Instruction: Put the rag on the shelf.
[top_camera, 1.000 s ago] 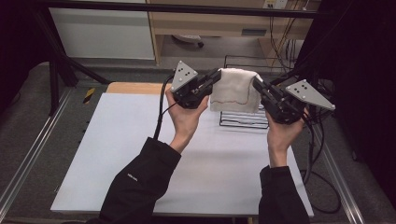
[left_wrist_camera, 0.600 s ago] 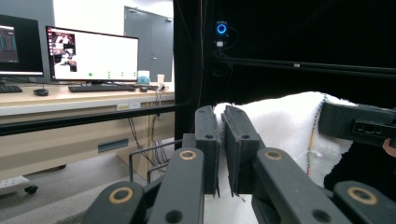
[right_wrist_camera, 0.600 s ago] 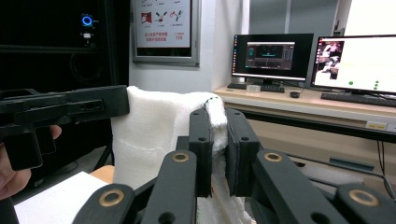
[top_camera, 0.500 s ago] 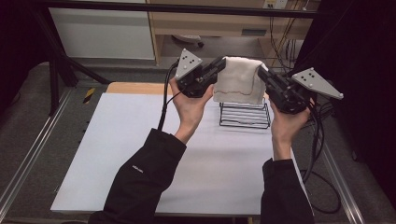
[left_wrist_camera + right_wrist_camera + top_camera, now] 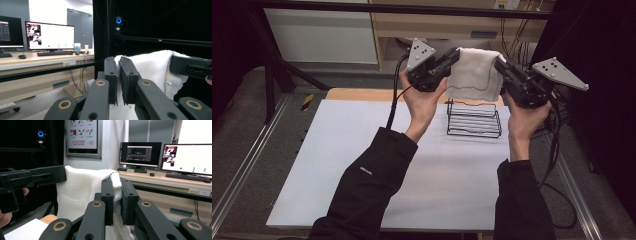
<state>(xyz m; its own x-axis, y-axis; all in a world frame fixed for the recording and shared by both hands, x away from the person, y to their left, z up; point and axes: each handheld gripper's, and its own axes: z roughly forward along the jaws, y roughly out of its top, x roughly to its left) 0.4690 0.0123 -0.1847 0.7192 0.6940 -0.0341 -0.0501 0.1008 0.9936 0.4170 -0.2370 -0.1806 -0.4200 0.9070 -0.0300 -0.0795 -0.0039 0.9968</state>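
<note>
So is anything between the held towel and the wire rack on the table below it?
Nothing visible. The towel hangs stretched between the left gripper and right gripper, each shut on an upper corner. Its lower edge hangs above the far side of the wire rack, with open air between them.

The towel (image 5: 473,72) hangs between the left gripper (image 5: 454,55) and the right gripper (image 5: 499,64), above the far side of the table (image 5: 337,150). The wire rack (image 5: 474,120) stands on the table just below the towel, toward the right.

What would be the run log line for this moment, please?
left tongs: shut on towel | right tongs: shut on towel | towel: hangs above wire rack
</note>
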